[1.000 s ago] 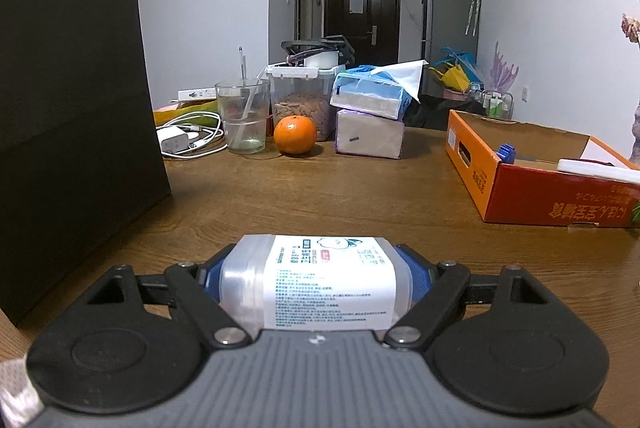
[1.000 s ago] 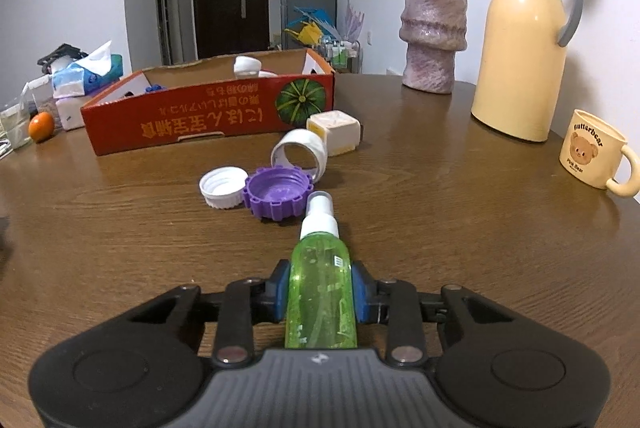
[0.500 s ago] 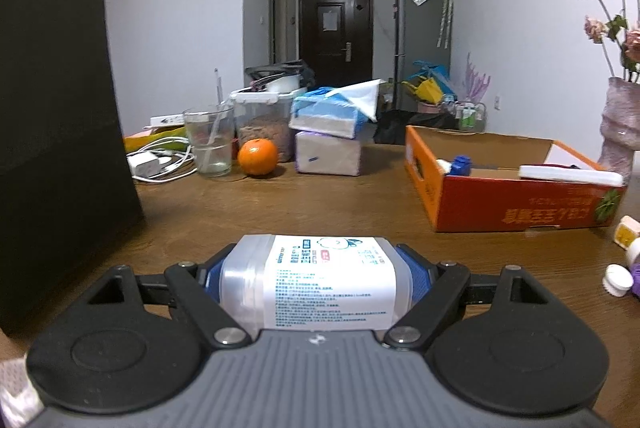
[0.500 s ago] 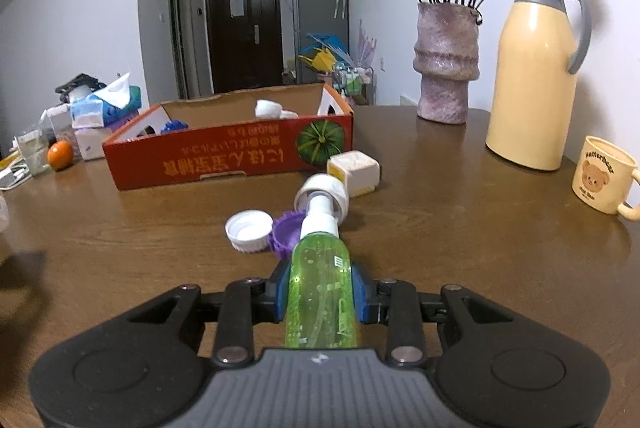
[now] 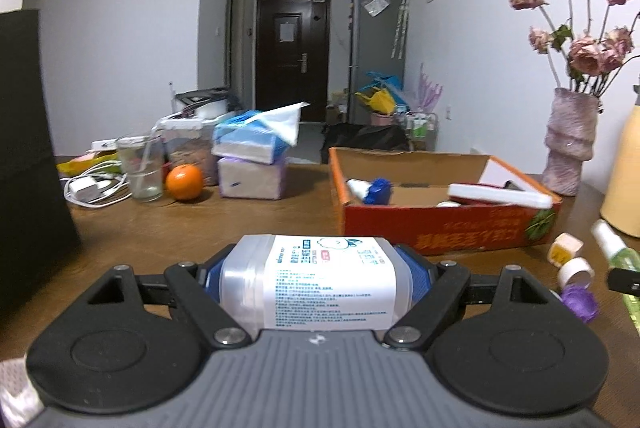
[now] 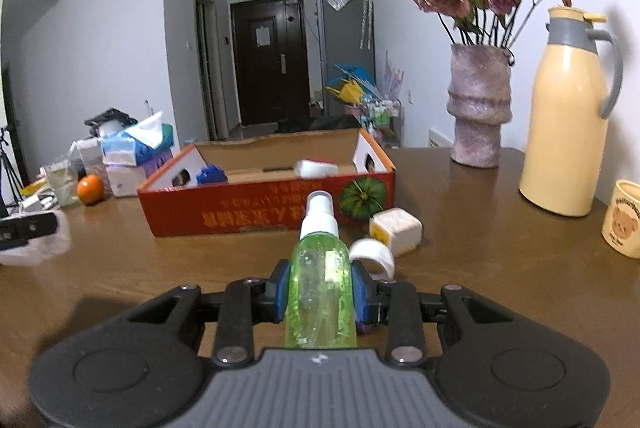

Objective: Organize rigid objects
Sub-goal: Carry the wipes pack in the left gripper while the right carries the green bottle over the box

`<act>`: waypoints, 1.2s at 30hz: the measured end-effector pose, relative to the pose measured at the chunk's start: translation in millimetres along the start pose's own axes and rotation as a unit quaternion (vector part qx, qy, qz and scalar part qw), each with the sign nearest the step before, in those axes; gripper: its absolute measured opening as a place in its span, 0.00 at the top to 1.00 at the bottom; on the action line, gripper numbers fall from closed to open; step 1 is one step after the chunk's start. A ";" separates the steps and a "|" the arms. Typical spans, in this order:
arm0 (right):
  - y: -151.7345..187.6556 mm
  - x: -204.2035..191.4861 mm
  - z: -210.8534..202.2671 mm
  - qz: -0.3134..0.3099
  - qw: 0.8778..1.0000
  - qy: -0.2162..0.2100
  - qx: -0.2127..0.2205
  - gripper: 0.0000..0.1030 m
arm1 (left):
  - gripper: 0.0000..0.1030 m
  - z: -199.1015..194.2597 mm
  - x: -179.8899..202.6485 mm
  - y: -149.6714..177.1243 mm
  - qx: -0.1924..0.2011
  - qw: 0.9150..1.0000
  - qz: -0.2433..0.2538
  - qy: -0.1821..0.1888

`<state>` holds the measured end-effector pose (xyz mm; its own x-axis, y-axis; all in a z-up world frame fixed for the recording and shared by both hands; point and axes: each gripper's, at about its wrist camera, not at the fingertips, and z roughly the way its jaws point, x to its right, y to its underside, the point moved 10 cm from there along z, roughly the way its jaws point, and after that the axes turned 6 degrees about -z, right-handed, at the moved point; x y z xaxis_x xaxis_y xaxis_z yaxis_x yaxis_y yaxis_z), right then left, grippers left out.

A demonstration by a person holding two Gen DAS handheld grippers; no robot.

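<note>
Carrying step: both tools loaded, heading for the orange cardboard box [image 5: 440, 236].
Left tool [image 5: 316, 268] clamps a clear plastic jar with white printed label [image 5: 320, 284] at lower centre; right tool [image 6: 320, 292] grips a green spray bottle with white nozzle [image 6: 320, 284]. Next, I judge, each must clear the box's near wall before releasing inside.

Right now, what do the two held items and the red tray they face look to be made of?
Green spray bottle: translucent glossy plastic, light passing through it, with an opaque white pump top.
Labelled container: frosted, semi-clear plastic under a white printed paper or film label; contents unclear.
Red box: cardboard, with brown raw inner walls, folded flaps and a matte printed outside.
</note>
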<state>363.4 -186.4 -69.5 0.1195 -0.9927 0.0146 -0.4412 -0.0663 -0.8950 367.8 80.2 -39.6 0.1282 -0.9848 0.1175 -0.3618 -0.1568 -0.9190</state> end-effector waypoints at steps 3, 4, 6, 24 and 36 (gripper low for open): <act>-11.7 -5.0 2.4 -0.002 1.000 -0.006 0.011 0.71 | 0.19 1.8 16.1 -6.7 0.005 1.000 0.002 0.011; -15.6 -6.3 3.7 -0.003 1.000 -0.008 0.014 0.71 | 0.19 2.3 20.9 -8.8 0.006 1.000 0.002 0.014; -23.5 -8.6 6.1 -0.003 1.000 -0.012 0.021 0.71 | 0.19 4.7 30.5 -13.8 0.010 1.000 0.001 0.020; -76.9 -4.2 45.5 0.012 0.998 -0.020 0.051 0.71 | 0.19 46.0 72.8 -47.4 0.024 0.999 -0.016 0.029; -93.2 15.6 79.1 0.024 0.998 -0.013 0.050 0.71 | 0.19 80.8 83.2 -64.8 0.031 0.999 -0.027 0.027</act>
<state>476.7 -187.8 -21.2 0.1235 -0.9915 -0.0402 -0.3564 -0.0066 -0.9343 476.5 14.5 -0.7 0.0952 -0.9780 0.1854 -0.2971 -0.2056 -0.9324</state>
